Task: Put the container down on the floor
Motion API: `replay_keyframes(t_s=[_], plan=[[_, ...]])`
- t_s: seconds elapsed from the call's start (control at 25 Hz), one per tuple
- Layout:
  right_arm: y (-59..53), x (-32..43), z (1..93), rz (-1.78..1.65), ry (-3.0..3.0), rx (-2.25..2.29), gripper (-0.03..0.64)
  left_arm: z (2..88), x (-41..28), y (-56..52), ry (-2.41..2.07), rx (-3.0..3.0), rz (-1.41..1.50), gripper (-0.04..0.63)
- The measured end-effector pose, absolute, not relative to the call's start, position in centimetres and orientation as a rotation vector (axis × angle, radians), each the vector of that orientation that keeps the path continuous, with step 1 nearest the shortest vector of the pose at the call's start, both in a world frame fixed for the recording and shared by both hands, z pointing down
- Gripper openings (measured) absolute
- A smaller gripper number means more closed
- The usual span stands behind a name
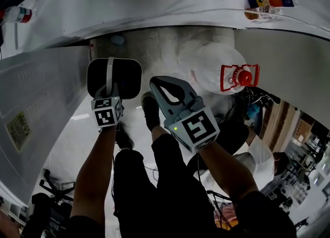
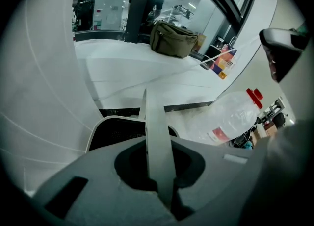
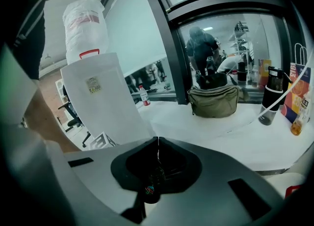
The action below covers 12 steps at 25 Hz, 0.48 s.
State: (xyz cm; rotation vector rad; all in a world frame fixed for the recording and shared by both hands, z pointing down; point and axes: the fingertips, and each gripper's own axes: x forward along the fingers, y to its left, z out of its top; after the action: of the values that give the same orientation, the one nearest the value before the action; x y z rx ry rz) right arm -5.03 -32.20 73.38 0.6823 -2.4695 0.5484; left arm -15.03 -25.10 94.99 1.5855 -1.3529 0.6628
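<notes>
Near container (image 1: 129, 79): water jug (image 1: 211, 66) (red cap (image 1: 244, 77)); table (image 1: 154, 10) beyond.

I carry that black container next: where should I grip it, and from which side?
Take the white band handle that arches over the open top of the container, coming from above. It is flat, thin and easy to pinch, and it sits centred over the body. The left gripper is shut on it this way.

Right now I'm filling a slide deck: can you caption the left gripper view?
Left tongs shut on the white handle of a black container; red-capped clear jug beyond at right.
</notes>
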Motion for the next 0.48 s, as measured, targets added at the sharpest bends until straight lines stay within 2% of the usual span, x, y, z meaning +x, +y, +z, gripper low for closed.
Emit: replay_keyframes(t_s=[0.48], plan=[[-32.0, -4.1, 75.8, 0.566, -2.443, 0.683, 0.008, 97.7, -15.7, -25.8, -1.389, 1.572, 0.651, 0.011]])
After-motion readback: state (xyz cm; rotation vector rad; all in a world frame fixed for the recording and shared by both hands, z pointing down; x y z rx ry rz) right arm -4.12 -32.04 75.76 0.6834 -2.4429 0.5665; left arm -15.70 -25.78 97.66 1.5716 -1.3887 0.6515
